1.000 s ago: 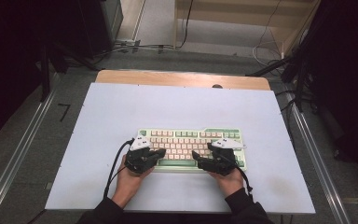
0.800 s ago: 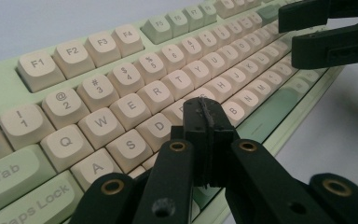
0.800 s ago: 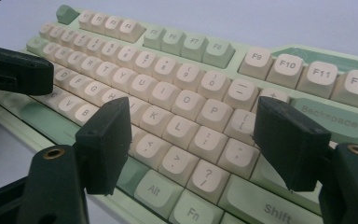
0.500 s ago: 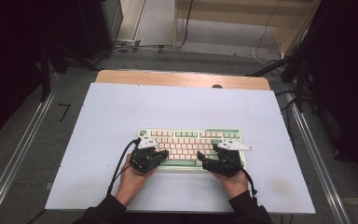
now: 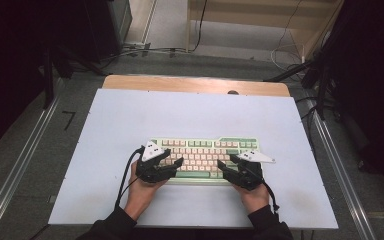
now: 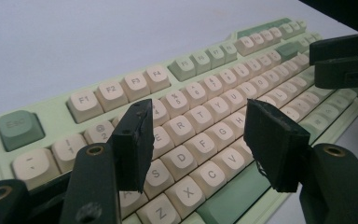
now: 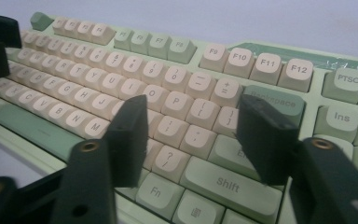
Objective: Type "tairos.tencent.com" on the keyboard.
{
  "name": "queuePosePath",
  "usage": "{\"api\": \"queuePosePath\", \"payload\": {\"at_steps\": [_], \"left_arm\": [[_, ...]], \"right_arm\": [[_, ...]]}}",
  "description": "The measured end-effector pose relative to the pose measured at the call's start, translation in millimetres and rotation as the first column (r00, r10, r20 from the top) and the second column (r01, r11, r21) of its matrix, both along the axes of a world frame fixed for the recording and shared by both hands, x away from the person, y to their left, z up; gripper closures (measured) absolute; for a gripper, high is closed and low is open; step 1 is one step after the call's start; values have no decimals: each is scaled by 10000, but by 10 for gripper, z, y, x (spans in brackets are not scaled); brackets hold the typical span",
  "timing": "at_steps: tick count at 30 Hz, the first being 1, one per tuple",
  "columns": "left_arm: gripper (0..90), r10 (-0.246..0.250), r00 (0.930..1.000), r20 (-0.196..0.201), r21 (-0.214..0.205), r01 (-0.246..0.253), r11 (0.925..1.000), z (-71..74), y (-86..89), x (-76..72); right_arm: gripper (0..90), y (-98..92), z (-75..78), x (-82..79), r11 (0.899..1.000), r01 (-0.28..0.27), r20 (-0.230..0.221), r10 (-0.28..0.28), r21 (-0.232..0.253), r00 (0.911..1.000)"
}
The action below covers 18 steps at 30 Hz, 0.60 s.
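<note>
Grippers poised over a green and cream keyboard

Keyboard (image 5: 205, 159) lies on the near middle of the pale table (image 5: 130, 120), its long side running across. Its case is light green; most keys are cream, with darker green Esc, Backspace and space bar, and paler green Shift, Fn and Ins keys. No container is on the table.

Both forearms come in from the near edge, each hand wrapped round a gripper at the keyboard's front edge. The left gripper (image 6: 198, 140) hangs just above the left letter keys, around C, V and G; its jaws have just been opening and stand well apart with nothing between them. The right gripper (image 7: 191, 135) hangs above the punctuation keys near Shift; its jaws have just been closing, yet remain parted, gripping nothing. Each gripper's tips angle inward toward the other.
</note>
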<state>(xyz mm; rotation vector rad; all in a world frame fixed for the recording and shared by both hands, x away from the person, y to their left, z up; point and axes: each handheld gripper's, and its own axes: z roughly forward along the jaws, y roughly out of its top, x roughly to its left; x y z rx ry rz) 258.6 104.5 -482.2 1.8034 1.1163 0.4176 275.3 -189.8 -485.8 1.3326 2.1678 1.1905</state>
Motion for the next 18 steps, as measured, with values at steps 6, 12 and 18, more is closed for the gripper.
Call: {"api": "queuePosePath", "payload": {"at_steps": [6,12,18], "left_arm": [[415,276,9996,-59,16,-276,9996,-9,93,-67],[416,683,9976,-74,71,-683,9976,-12,216,-153],[417,960,9953,-109,77,-959,9954,-20,290,-208]], "right_arm": [[708,78,4,59,9997,-169,21,169,166,9999],[874,192,0,131,9987,-503,16,503,124,9987],[876,308,-23,190,9970,-777,-28,776,-55,9970]]}}
